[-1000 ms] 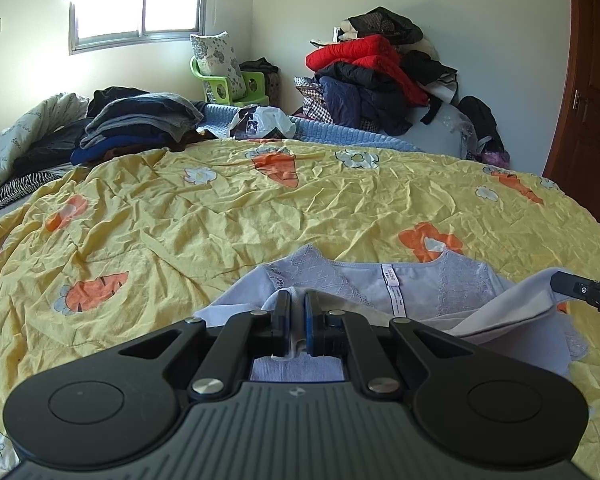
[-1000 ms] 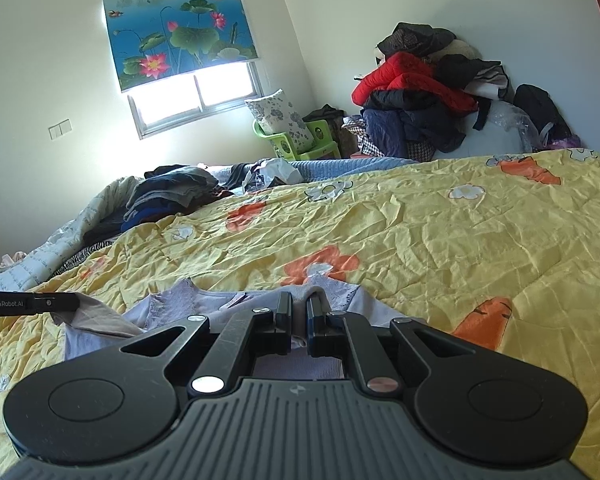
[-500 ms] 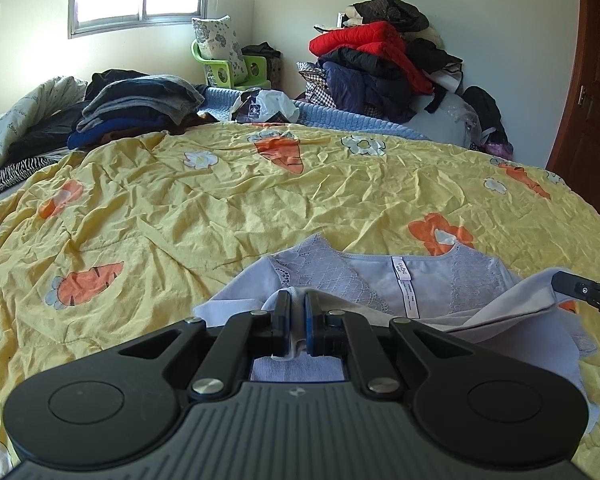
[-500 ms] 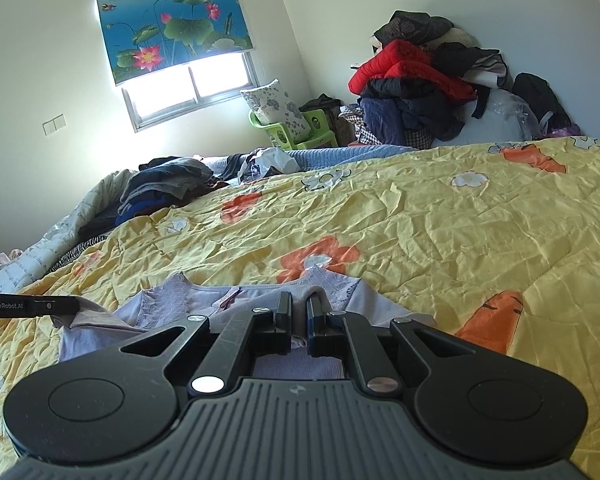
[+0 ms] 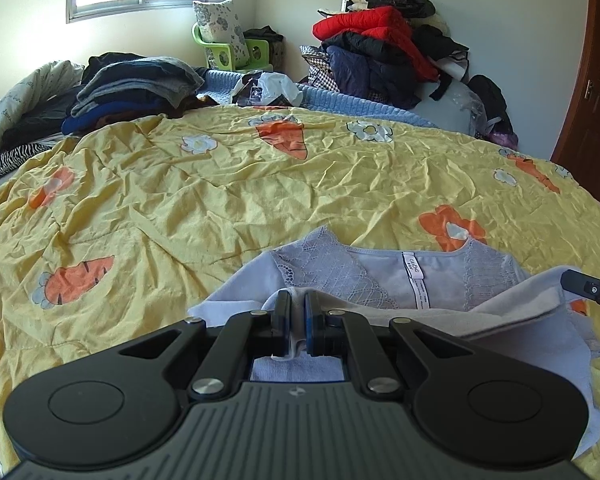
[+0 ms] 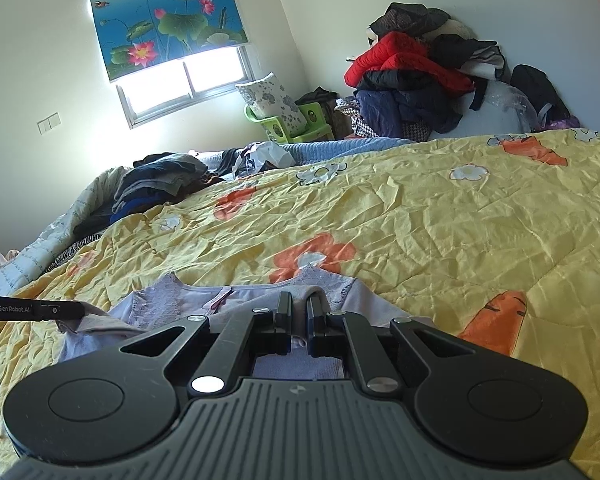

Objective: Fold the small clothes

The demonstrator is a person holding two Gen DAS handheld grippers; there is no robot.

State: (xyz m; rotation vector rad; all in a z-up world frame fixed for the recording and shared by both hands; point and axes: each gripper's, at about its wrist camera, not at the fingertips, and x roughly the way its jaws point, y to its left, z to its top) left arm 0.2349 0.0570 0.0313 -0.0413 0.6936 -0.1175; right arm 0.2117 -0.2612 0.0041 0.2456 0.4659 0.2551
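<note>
We observed the left gripper (image 5: 297,300) pointed forward and tilted downward, its jaws drawn nearly together with a fold of fabric pinched between the pads. The right gripper (image 6: 299,302) showed the same condition: jaws almost closed, cloth clamped between them, and a shallower downward tilt. From the left gripper's own view, the right gripper's fingertip appeared off to its right side; from the right gripper's view, the left one lay off to its left.

Top (image 5: 384,276) on quilt (image 5: 260,184), folded stack (image 5: 140,88) far left; clothes heap (image 5: 384,48) behind right
</note>
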